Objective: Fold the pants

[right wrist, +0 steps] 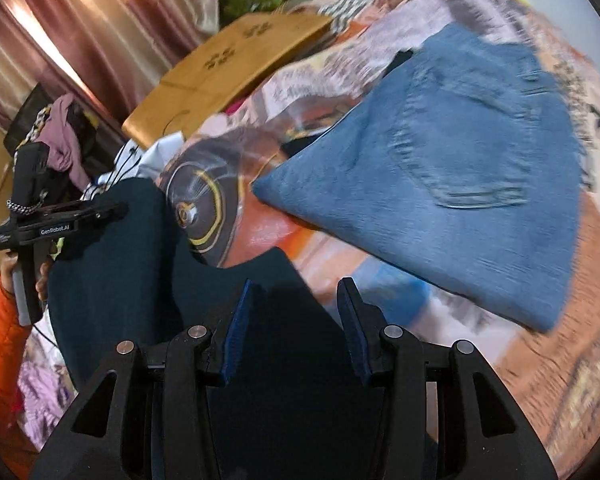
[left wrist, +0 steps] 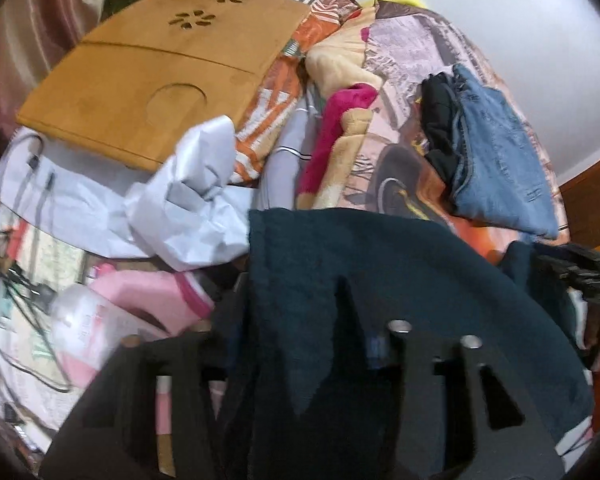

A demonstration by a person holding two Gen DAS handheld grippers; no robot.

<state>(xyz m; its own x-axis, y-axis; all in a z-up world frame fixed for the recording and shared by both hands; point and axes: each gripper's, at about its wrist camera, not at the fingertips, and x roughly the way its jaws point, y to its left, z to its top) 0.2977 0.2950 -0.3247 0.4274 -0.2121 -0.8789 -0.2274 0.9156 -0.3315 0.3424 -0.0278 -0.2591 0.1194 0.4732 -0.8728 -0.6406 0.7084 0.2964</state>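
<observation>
"GenRobot.AI" on left gripper point(right wrist: 112, 210) body, pinching dark teal pants point(right wrist: 140, 248), right gripper point(right wrist: 296, 300) pinching same pants, long axis unclear.

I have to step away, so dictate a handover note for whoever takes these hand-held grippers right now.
Left hand-held gripper: tip at the edge of the dark teal fabric pants, which drape over it; grip unclear.
Right hand-held gripper: teal cloth fills the gap between its fingers; grip unclear.
Done: light blue denim jeans lie folded on the patterned bedspread.
To do: teal pants not yet folded.
</observation>
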